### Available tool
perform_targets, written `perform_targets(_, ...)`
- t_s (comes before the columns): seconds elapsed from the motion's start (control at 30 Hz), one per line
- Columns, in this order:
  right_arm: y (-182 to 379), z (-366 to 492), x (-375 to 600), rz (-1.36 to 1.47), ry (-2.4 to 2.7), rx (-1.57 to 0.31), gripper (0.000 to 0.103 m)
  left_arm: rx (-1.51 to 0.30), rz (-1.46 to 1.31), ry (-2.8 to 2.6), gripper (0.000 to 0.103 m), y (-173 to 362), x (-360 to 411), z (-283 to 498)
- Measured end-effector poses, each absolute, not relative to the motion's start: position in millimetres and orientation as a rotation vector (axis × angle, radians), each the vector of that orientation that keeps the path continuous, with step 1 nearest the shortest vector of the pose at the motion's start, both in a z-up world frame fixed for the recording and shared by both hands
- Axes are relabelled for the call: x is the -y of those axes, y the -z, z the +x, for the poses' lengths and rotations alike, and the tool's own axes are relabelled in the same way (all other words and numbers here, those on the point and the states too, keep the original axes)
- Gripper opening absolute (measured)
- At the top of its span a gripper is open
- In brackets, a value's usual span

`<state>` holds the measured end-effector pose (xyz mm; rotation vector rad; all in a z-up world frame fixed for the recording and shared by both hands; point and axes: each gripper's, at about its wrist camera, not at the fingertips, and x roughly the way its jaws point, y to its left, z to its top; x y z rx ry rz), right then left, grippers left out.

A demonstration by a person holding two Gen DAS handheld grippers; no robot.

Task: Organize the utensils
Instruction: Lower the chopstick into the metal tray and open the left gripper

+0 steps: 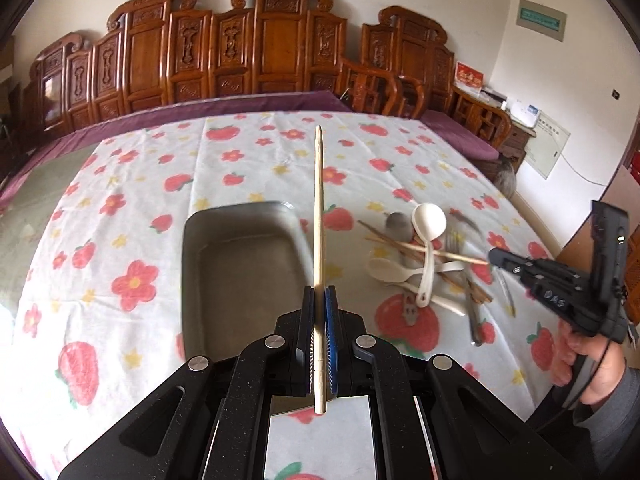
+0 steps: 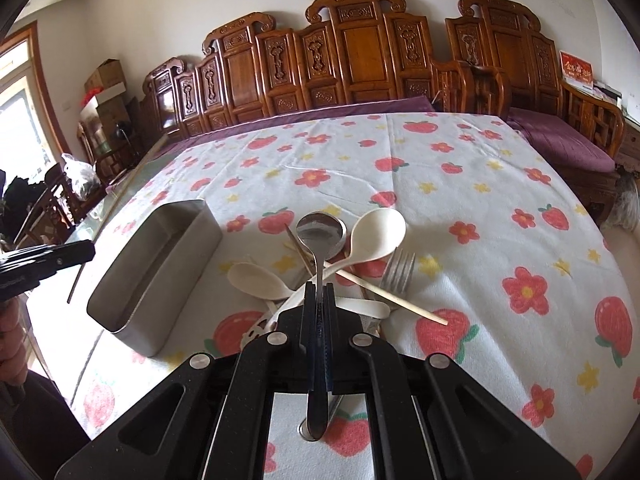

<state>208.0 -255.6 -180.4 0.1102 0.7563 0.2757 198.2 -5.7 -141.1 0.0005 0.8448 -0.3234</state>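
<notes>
Above the metal tray (image 1: 240,264), the left gripper (image 1: 319,300) pinches a chopstick (image 1: 318,208) and the right gripper (image 2: 319,292) clamps a steel spoon (image 2: 320,232); next, lower both into the tray

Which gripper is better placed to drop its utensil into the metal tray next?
Left, probably. The left gripper holds its chopstick right beside the tray, while the right gripper holds a metal spoon over the pile.

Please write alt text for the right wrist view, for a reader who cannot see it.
The right claw is shut on a metal spoon, held above a pile of white spoons, chopsticks and a fork on a flowered tablecloth. A metal tray stands to the left.
</notes>
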Motion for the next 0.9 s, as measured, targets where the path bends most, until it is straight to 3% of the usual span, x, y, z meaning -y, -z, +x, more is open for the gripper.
perform_targets(0.67,145.8,206.8,176.7,0.028,-0.370,-0.770,0.004,-1.000,-0.049,0.268,0.004,190.2,-32.1,224.2)
perform_targets(0.9,149.1,216.9,136.6,0.013,-0.424,-0.781,0.005,-0.948,-0.093,0.258,0.008,173.9,-43.5,226.6)
